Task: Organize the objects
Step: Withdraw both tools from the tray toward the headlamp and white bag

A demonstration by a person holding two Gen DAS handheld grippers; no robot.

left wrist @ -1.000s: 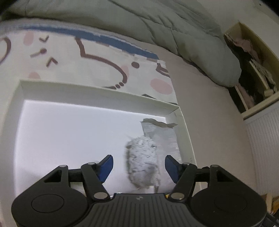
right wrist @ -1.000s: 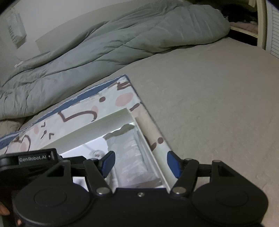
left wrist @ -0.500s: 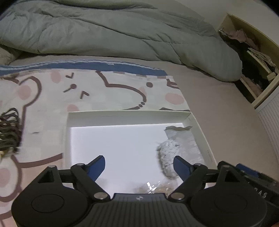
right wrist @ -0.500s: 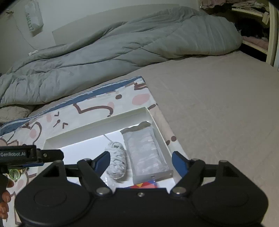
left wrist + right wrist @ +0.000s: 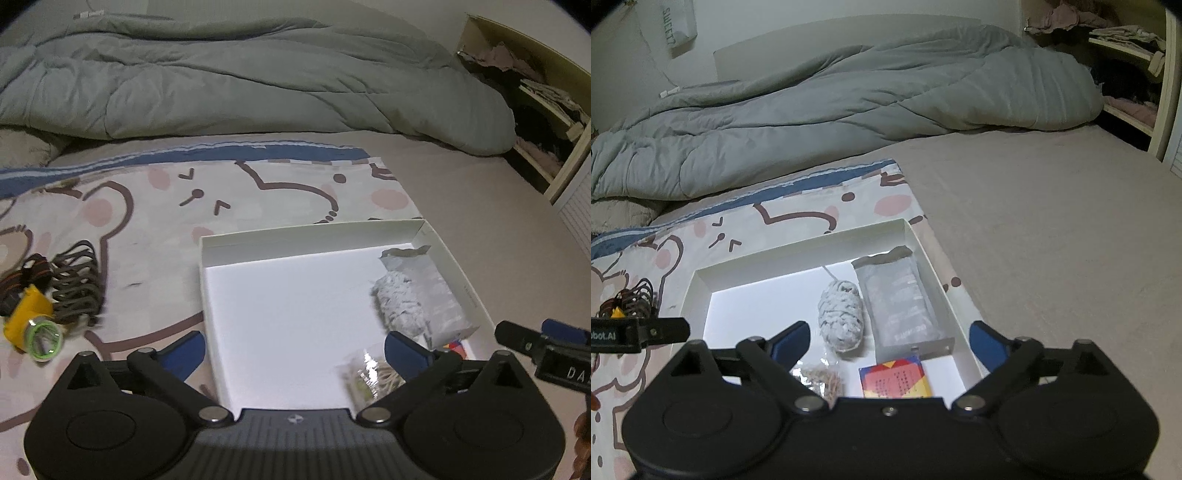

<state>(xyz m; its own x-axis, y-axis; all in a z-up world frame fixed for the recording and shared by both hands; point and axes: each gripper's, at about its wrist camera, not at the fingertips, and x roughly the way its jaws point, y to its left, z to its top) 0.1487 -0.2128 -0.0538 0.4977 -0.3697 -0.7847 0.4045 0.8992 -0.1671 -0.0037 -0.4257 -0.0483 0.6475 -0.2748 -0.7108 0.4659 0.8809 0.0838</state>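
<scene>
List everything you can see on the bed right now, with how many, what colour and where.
box: 1, white, shallow and open, on the patterned mat
yarn ball: 1, grey-white, inside the box
plastic pouch: 1, clear grey, in the box along its right wall
card packet: 1, red, yellow and blue, near corner of the box
small clear bag: 1, tan contents, near side of the box
cord bundle: 1, dark, on the mat left of the box
yellow item: 1, beside the cords
mat: 1, cream with bear drawings
duvet: 1, grey-green, behind
left gripper: open, empty
right gripper: open, empty
</scene>
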